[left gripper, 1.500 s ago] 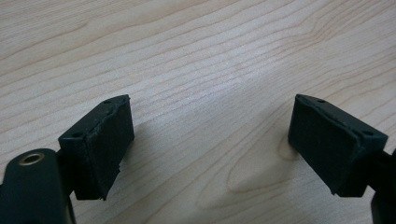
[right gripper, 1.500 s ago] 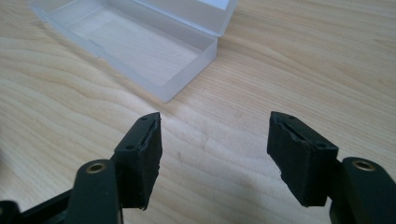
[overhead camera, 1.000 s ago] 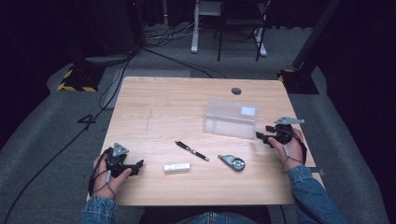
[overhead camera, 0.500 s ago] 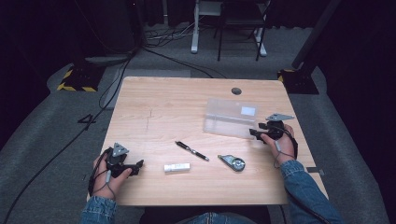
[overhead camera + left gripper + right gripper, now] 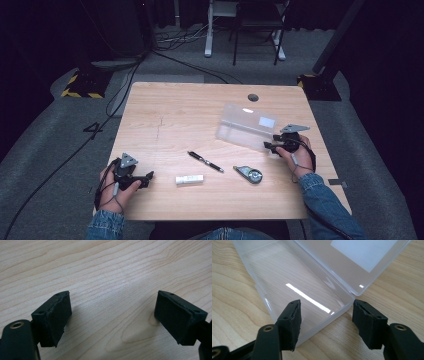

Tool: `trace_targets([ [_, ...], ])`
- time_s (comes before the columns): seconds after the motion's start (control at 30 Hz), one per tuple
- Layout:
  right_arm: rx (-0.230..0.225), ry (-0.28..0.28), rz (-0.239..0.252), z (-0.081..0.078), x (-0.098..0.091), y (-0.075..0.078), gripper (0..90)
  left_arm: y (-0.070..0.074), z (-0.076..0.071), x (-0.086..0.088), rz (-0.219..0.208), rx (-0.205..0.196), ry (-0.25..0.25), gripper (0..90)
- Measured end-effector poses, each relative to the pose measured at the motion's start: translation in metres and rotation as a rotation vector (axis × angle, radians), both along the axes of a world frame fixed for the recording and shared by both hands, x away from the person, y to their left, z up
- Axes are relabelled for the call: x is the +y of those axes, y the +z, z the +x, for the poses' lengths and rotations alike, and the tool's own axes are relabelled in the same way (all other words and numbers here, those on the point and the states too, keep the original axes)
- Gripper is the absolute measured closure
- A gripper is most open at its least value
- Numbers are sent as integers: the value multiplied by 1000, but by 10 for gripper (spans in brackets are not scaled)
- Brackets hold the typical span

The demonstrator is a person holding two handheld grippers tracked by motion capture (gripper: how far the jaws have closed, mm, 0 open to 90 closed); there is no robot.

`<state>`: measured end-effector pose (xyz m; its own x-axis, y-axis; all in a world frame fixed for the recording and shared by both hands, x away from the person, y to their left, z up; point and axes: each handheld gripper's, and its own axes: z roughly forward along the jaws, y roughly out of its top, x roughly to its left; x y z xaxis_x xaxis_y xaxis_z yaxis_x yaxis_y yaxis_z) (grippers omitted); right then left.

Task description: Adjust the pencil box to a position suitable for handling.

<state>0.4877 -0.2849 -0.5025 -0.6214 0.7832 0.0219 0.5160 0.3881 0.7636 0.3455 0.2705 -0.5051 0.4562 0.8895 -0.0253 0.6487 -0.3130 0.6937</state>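
On the pale wooden table (image 5: pixel 190 115), the left gripper (image 5: pixel 142 179) rests wide open over bare wood, while at the right the right gripper (image 5: pixel 270 146), its jaws having just been narrowing, straddles a corner wall of the open clear box (image 5: pixel 245 127) with its blank white label (image 5: pixel 267 121).

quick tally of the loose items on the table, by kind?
Clear box: 1
Pen: 1
White stick: 1
Tape dispenser: 1
Total: 4
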Motion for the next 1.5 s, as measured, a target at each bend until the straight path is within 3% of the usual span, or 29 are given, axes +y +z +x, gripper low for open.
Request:
trace_targets([
  [0.67,-8,94,-20,-23,21,1,389,0,0,0,0,0,0,146],
  [1.03,-8,186,-28,-38,39,1,389,0,0,0,0,0,2,146],
  [1.5,-13,250,-23,-49,44,0,389,0,0,0,0,0,1,146],
])
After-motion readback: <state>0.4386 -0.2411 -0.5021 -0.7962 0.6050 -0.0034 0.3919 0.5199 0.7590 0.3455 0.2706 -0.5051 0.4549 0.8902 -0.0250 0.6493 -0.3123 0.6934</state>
